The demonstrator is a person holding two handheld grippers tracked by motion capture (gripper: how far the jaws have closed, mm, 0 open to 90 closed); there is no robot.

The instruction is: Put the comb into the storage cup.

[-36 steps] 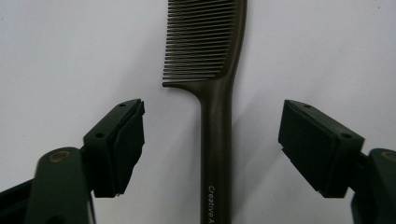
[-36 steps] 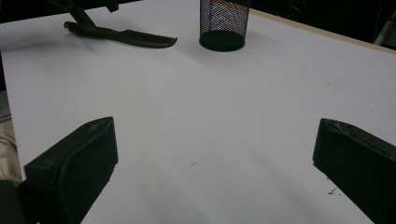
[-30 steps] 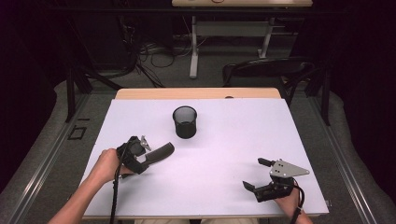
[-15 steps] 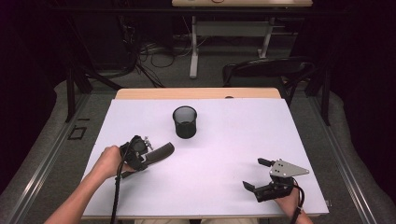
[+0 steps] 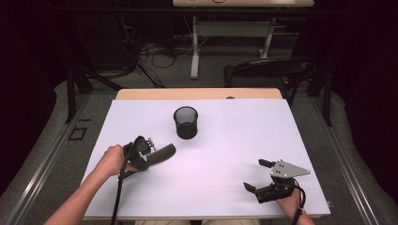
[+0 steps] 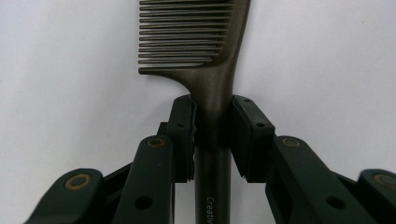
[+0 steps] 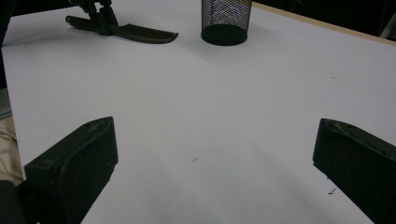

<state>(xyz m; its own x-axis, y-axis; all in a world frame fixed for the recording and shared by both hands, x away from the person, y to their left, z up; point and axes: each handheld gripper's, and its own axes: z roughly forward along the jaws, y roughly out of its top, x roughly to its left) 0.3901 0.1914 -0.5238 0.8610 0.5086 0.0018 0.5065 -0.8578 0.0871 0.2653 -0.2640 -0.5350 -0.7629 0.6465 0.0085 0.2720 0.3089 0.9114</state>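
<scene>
Nearest you, your right gripper (image 5: 261, 176) rests low at the front right of the white counter (image 5: 281, 131), its jaws spread wide with only bare counter between them, as the right gripper view shows. Over on your left, a little farther in, your left gripper (image 6: 212, 128) has just been closing, and its jaws now pinch the dark comb (image 6: 205, 70) by the handle, just below where the teeth begin; one pad presses on each side of the handle. The comb lies low over the counter, its toothed end pointing away from your hand toward the middle. Beyond it, well apart from both grippers, the black mesh cup (image 5: 186, 122) stands upright near the counter's centre, toward the far edge.
</scene>
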